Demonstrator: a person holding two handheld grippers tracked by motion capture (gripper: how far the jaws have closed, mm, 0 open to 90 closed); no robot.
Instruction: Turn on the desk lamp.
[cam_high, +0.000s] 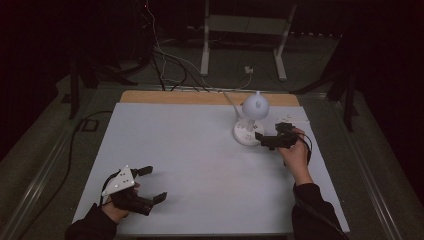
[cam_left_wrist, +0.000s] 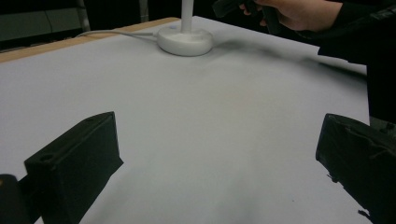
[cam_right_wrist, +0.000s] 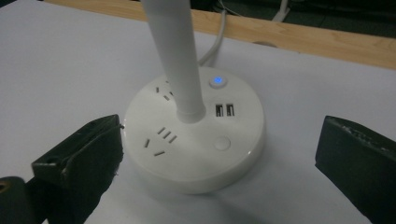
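Reaching toward the white lamp (cam_high: 252, 120) at the far right of the table (cam_high: 190, 150), the right gripper (cam_high: 266, 140) was wide open and held nothing. It had not touched the base (cam_right_wrist: 196, 140) yet. The left gripper (cam_high: 150, 185) rested open and empty, well apart.

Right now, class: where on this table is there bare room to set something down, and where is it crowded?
The white table is bare across its whole middle and far left, between the left gripper at the near edge and the lamp base. The crowded spot is far right: the lamp base with its sockets, its cable and the right gripper beside it.
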